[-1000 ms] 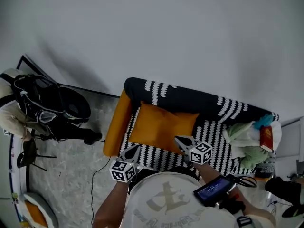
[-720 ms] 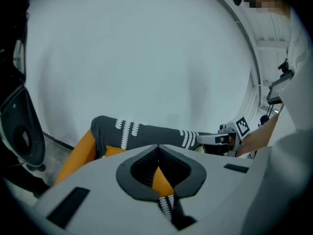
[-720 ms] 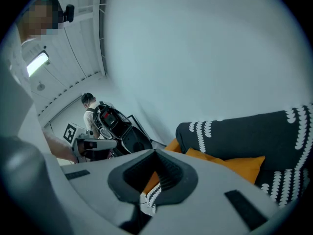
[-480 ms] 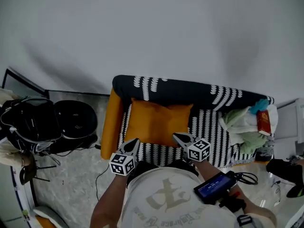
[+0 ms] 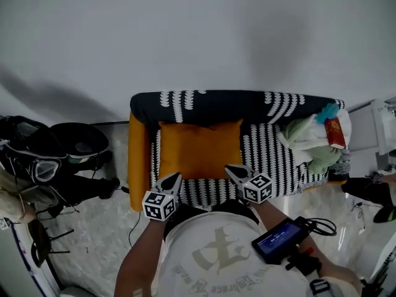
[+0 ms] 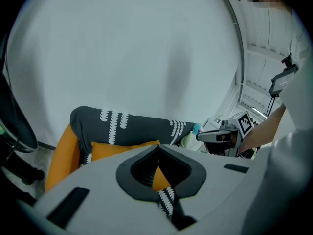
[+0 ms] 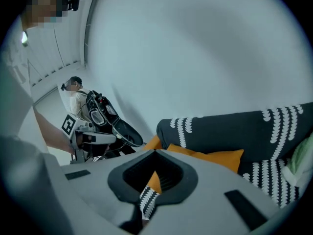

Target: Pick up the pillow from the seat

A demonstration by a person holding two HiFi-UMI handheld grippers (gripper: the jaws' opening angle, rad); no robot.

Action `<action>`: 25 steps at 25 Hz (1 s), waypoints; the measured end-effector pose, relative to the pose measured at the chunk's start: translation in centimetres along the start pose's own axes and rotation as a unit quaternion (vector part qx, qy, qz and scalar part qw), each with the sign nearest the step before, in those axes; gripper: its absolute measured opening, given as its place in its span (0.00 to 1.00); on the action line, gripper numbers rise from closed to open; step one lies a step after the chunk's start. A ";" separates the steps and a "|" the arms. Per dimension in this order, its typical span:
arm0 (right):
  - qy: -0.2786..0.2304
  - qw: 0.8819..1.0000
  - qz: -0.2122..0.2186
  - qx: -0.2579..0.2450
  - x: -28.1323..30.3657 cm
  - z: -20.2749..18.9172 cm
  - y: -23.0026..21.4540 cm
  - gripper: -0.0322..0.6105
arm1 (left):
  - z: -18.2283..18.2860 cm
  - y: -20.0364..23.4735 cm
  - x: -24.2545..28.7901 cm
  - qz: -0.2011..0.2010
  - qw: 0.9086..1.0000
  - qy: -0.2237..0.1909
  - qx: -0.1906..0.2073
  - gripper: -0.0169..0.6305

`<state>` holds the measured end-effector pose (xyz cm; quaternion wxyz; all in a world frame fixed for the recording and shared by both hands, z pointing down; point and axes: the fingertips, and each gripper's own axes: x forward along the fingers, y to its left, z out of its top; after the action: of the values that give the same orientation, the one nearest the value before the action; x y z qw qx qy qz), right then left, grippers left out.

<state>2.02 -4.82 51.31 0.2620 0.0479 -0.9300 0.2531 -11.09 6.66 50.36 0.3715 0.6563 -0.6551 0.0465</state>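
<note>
White wall backs a black-and-white patterned seat; the orange pillow lies at its left end, against the backrest. The left gripper and right gripper, both clenched on nothing, hang by the pillow's front corners. Print on the person's shirt is illegible.

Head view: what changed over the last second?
The view has swung to face the striped sofa squarely. The left gripper has closed in on the orange pillow's front edge, and the right gripper stays by its other front corner. Nothing was grabbed: both jaws remain shut and empty, and the pillow is unmoved on the seat.
</note>
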 end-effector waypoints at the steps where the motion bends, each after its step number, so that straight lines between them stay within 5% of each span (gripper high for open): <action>1: -0.001 1.000 -0.009 0.003 0.1 -0.1 0.0 0.07 | -0.2 0.4 0.1 -0.005 1.000 0.005 0.000 0.04; 19: -0.026 0.984 -0.152 0.086 -1.9 -4.0 -1.9 0.07 | -2.8 3.7 2.1 -0.080 0.992 0.088 0.033 0.04; 25: -0.049 0.969 -0.178 0.166 -2.7 -5.5 -1.5 0.07 | -3.8 5.4 0.7 -0.072 0.991 0.110 0.029 0.04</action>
<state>7.23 -3.53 54.63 0.2449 0.2678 -0.8632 0.3509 -14.19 8.85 55.79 0.4245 0.7031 -0.5595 0.1111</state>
